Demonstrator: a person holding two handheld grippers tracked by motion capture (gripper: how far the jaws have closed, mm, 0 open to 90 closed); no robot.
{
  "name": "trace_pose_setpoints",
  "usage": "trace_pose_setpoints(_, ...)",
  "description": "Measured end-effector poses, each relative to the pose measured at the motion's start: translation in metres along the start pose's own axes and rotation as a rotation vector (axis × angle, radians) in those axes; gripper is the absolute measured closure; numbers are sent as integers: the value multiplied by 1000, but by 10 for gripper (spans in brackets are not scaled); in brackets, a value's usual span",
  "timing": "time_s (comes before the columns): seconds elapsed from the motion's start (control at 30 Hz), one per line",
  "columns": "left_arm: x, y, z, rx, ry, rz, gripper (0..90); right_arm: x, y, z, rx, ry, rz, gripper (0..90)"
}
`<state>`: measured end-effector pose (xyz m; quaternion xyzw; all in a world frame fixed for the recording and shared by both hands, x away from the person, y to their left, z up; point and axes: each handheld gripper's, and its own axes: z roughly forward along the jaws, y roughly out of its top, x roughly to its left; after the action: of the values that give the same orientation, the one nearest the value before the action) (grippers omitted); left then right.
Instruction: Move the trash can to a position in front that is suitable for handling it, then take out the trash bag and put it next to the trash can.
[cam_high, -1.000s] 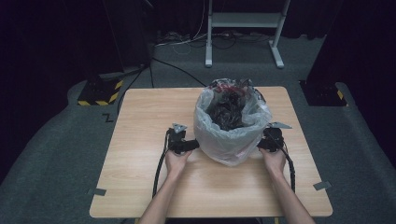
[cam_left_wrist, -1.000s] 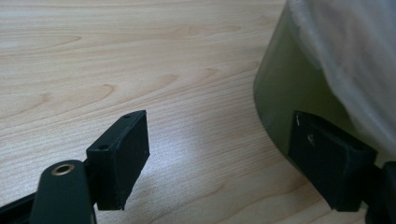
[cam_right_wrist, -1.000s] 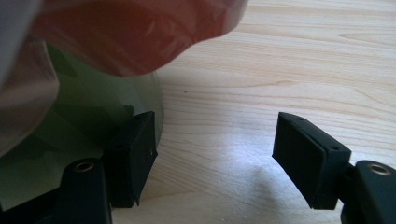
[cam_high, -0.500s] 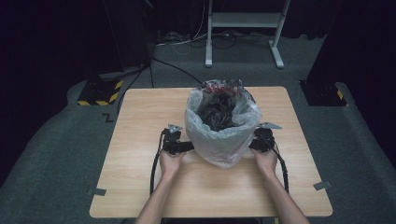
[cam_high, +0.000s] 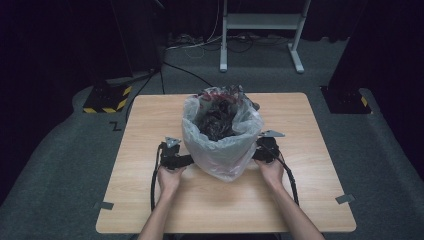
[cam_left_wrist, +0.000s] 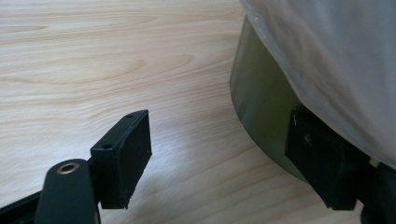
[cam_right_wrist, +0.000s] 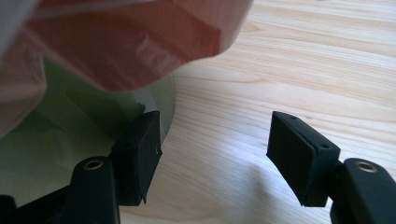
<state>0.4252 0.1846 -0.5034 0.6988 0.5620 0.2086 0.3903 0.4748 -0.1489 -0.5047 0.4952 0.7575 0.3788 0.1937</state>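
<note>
A bin lined with a translucent white plastic bag (cam_high: 222, 147) stands mid-table, full of dark and red scraps (cam_high: 216, 115). My left gripper (cam_high: 182, 161) presses against the bin's left side and my right gripper (cam_high: 260, 150) against its right side. In the left gripper view the jaws are wide open (cam_left_wrist: 219, 158), one pad against the olive-green bin wall (cam_left_wrist: 259, 112) under the bag's overhang (cam_left_wrist: 336, 60). In the right gripper view the jaws also stand open (cam_right_wrist: 215, 149), the left pad touching the green bin wall (cam_right_wrist: 70, 126) beneath the bag (cam_right_wrist: 130, 42).
The wooden table (cam_high: 300, 115) has bare surface all around the bin. Tape tabs (cam_high: 346, 198) sit near its front corners. Beyond it are a white stand's legs (cam_high: 260, 30), floor cables and a yellow-black striped block (cam_high: 106, 98).
Bin and both grippers have slid together to the left across the table, by a small amount in each frame. Jaw openings look unchanged.
</note>
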Motion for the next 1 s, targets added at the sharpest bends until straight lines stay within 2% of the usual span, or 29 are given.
trace_pose_setpoints(0.23, 17, -6, -17, 7, 33, -9, 228, 22, 3, 8, 12, 55, -17, 339)
trace_pose_setpoints(0.33, 23, -6, -21, 9, 48, -27, 225, 31, 5, 12, 25, 76, -29, 327)
trace_pose_setpoints(0.4, 25, -7, -23, 4, 48, -47, 224, 34, 5, 14, 29, 84, -29, 311)
trace_pose_setpoints(0.57, 29, -7, -27, 20, 57, -57, 208, 32, 4, 15, 48, 101, -32, 280)
trace_pose_setpoints(0.73, 33, -7, -40, 0, 65, -82, 186, 20, -5, 14, 65, 58, -45, 275)
trace_pose_setpoints(0.87, 39, -8, -56, -19, 45, -114, 172, 8, -10, 13, 72, 14, -55, 280)
trace_pose_setpoints(1.0, 44, -5, -78, -61, 24, -109, 170, 2, -14, 12, 55, -26, -83, 279)
